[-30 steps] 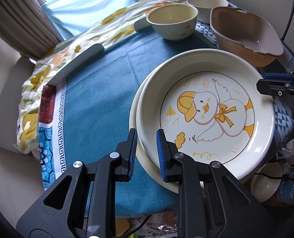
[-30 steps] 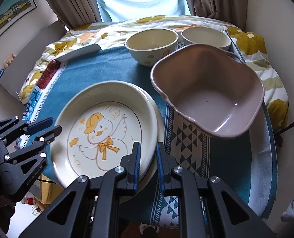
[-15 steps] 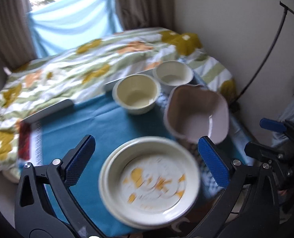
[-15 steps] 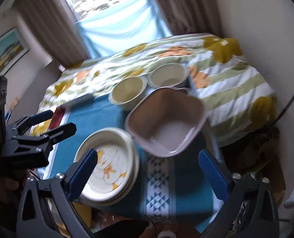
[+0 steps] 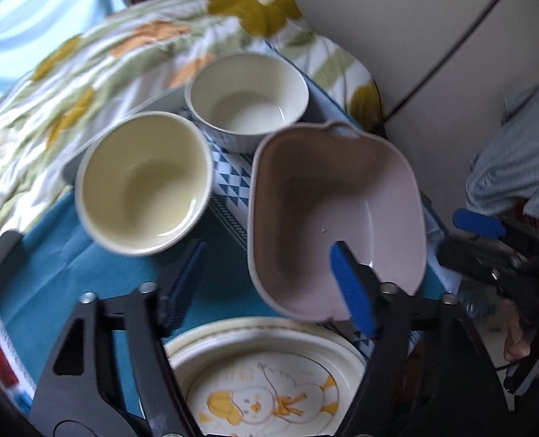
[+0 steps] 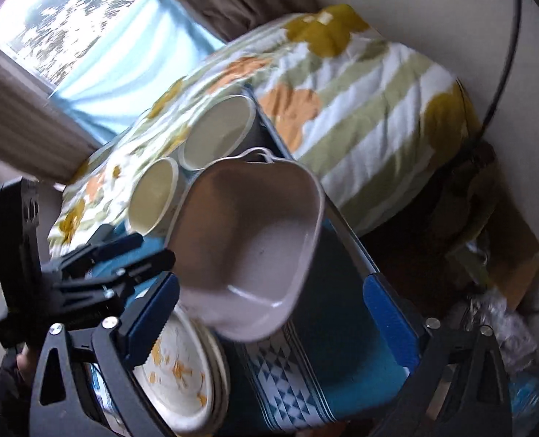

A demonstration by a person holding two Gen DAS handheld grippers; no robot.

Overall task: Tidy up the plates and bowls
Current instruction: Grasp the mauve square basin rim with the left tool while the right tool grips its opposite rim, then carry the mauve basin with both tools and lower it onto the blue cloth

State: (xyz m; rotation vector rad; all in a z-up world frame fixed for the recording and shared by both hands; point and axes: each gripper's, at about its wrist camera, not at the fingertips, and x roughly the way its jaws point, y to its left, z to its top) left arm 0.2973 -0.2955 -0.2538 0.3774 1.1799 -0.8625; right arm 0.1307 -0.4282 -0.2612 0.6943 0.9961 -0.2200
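The stacked plates, the top one with a duck drawing (image 5: 269, 386), lie at the near edge, below my left gripper (image 5: 269, 287). Its jaws are closing; the near left corner of the mauve plastic tub (image 5: 335, 218) shows between the fingers, with neither pad pressing on it. A cream bowl (image 5: 143, 182) and a white bowl (image 5: 247, 98) stand behind. My right gripper (image 6: 271, 320) is wide and closing slightly, with the tub (image 6: 247, 240) just beyond its fingers, untouched. The plates (image 6: 174, 367) sit by its left finger. The left gripper (image 6: 123, 255) hovers at the tub's left side.
Everything rests on a teal cloth (image 5: 87, 273) with a patterned band, over a small table. A flowered quilt (image 6: 360, 109) on a bed lies behind it. A wall with a thin dark rod (image 5: 451, 43) stands to the right, with clutter on the floor (image 6: 506, 327).
Both grippers let go of the plate rim, opened wide and swung from the plates toward the tub. The left jaws have since narrowed. The plates stayed put.
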